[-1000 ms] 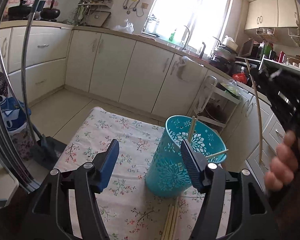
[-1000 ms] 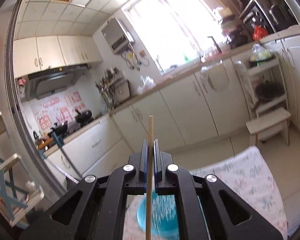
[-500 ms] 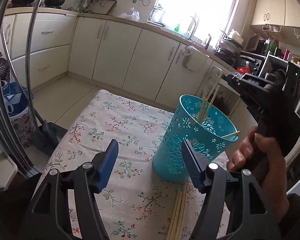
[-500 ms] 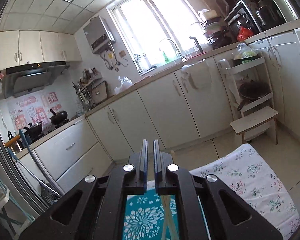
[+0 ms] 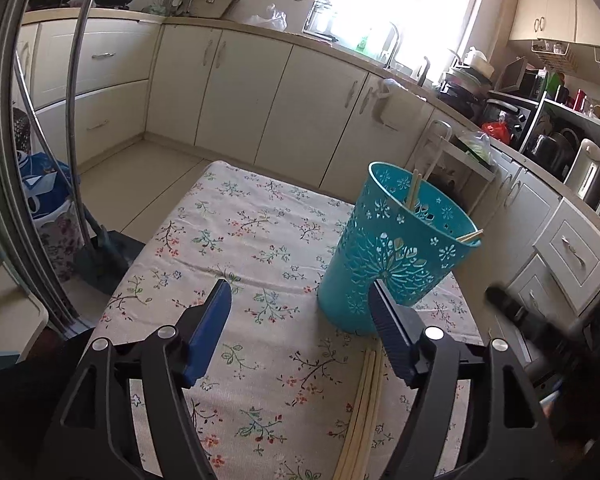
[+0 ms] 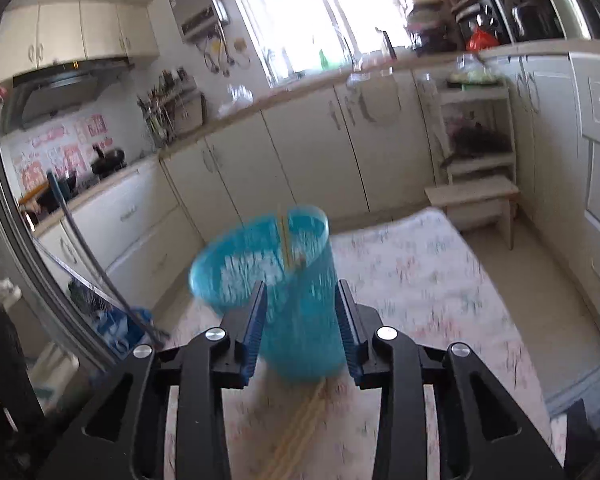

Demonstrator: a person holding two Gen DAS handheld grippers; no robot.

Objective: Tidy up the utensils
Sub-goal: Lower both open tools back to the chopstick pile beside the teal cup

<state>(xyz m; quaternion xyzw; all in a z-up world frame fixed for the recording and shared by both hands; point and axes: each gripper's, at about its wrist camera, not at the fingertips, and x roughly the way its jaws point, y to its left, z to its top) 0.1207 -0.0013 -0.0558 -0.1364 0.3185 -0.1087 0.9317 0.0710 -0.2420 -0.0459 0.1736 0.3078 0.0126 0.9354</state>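
**Both grippers empty, chopsticks split between holder and table**

Left wrist view, left to right: mop handle (image 5: pixel 75 120) leaning by the door frame; floral tablecloth (image 5: pixel 259 240) covering the table; left gripper (image 5: pixel 300 316) with fingers spread wide, nothing between them; teal perforated utensil holder (image 5: pixel 396 252) upright on the cloth, just ahead of the right-hand finger; several chopsticks inside (image 5: pixel 414 188), tips leaning on the rim; loose chopstick bundle (image 5: pixel 366 408) flat on the cloth, just in front of the holder base; kettle (image 5: pixel 588 172) on the far-right shelf.

Right wrist view (motion-blurred): right gripper (image 6: pixel 302 322) parted, holding nothing; holder (image 6: pixel 275 280) framed between its fingers; contact unclear; loose chopsticks (image 6: pixel 300 432) below.
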